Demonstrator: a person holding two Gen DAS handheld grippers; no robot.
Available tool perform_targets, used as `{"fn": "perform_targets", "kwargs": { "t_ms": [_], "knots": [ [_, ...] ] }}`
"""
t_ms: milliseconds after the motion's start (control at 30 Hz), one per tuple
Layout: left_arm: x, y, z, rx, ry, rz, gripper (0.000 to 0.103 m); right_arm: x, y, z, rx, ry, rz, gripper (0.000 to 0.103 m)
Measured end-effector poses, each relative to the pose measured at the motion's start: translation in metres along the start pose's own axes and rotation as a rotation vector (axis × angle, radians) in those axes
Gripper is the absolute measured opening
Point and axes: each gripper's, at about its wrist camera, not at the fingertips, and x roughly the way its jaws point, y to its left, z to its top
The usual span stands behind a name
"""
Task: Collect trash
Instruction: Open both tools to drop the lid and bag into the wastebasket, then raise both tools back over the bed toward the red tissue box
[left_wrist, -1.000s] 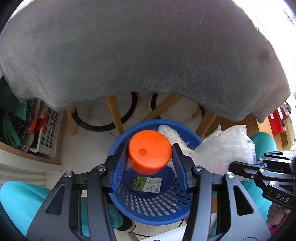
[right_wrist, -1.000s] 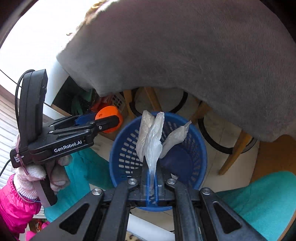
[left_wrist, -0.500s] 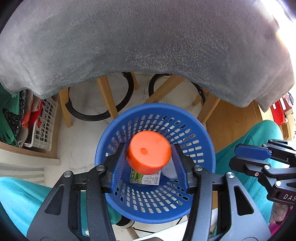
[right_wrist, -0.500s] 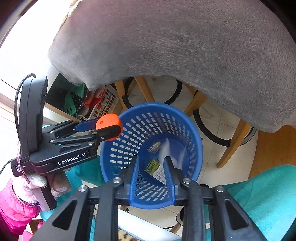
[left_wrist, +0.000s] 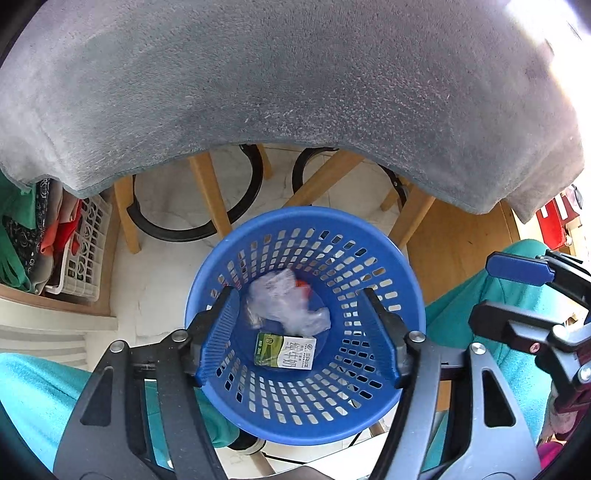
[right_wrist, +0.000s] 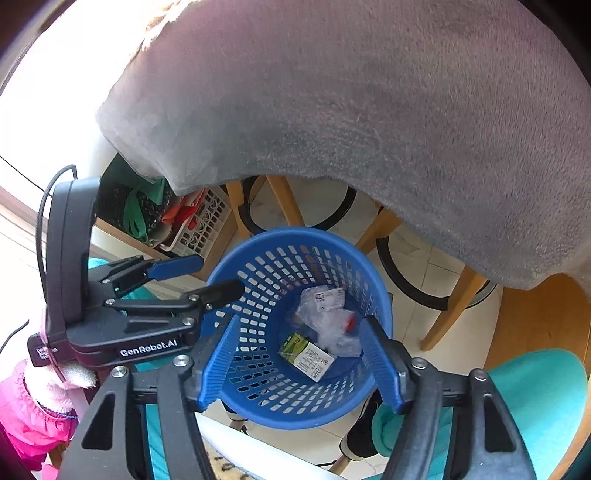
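Both of your claws hang wide open and empty over the blue basket (left_wrist: 306, 410): left claw (left_wrist: 299, 332), right claw (right_wrist: 301, 358). Below them lie the plastic wrap (left_wrist: 284, 306) and milk carton (left_wrist: 285, 353). Lift straight up, clear of the rim. The left claw's body reads "GenRobot.AI".
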Motion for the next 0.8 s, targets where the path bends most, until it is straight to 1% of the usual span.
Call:
{"fn": "perform_targets", "kwargs": {
  "t_ms": [200, 300, 567, 800],
  "knots": [
    [-0.014, 0.004, 0.007, -0.008, -0.04, -0.005, 0.068, -0.01, 0.003, 0.007, -0.015, -0.029, 0.001, 0.071],
    [-0.025, 0.007, 0.013, -0.008, -0.072, 0.001, 0.068, -0.019, 0.008, 0.013, -0.033, -0.051, 0.007, 0.071],
    [-0.067, 0.021, 0.032, -0.027, -0.189, 0.022, 0.068, -0.052, 0.024, 0.033, -0.123, -0.157, 0.063, 0.08],
    [-0.12, 0.039, 0.057, -0.042, -0.323, 0.034, 0.068, -0.095, 0.043, 0.055, -0.224, -0.275, 0.063, 0.085]
  ]
}}
